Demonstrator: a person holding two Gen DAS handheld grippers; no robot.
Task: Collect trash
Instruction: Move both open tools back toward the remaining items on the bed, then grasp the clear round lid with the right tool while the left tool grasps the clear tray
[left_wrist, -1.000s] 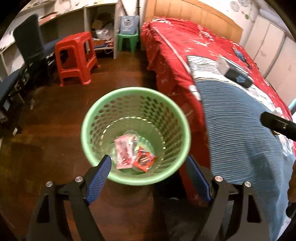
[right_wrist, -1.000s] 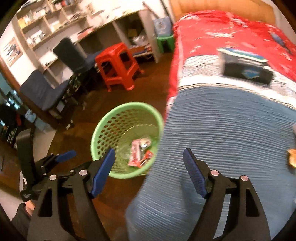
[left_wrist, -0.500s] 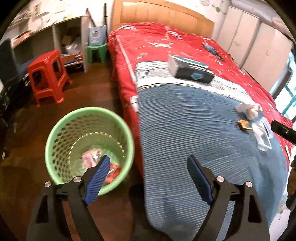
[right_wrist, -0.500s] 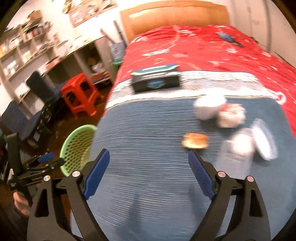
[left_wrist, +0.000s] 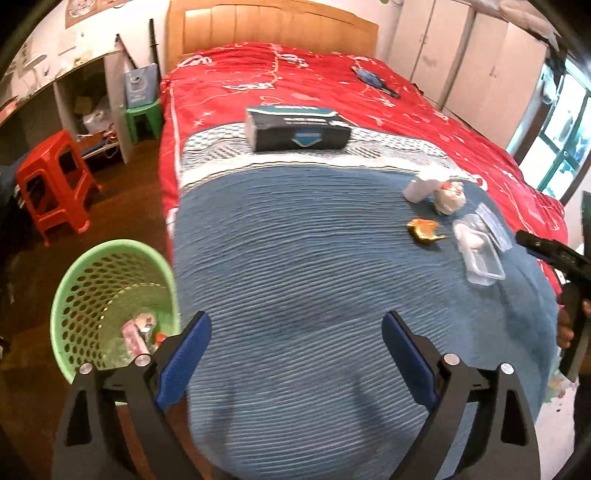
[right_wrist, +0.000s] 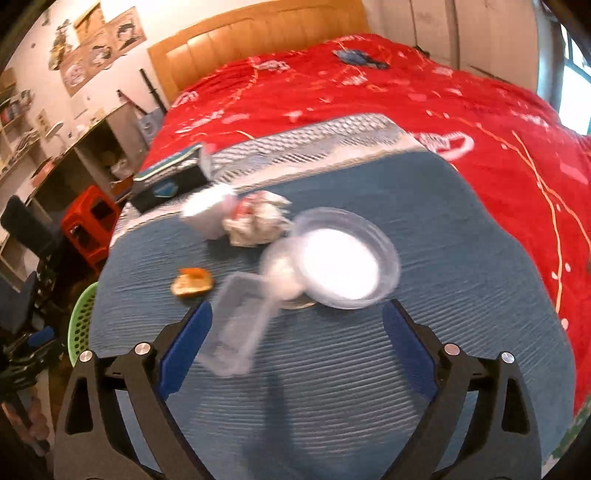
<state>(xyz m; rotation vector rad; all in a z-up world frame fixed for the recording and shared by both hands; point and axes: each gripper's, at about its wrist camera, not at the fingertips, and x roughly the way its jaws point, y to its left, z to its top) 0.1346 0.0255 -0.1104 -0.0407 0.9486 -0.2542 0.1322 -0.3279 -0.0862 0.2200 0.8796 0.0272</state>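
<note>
Left wrist view has swung off the green mesh wastebasket (left_wrist: 110, 306), now at the lower left beside the bed, onto the blue knitted blanket (left_wrist: 314, 280). The left gripper (left_wrist: 295, 354) hangs empty over it, jaws still spreading. The right gripper (right_wrist: 295, 343) has also left the basket and now hovers just short of the litter, jaws widening with nothing pressed between them.

So a fresh pickup is starting: a clear rectangular tray (right_wrist: 236, 332), a round clear lid (right_wrist: 343, 258), a crumpled wrapper (right_wrist: 258, 221), a white cup (right_wrist: 208, 214) and an orange scrap (right_wrist: 192, 282) remain.

Motion blur smears the plastics; whether tray and lid overlap is unclear. The basket's contents are partly hidden behind the left finger.
</note>
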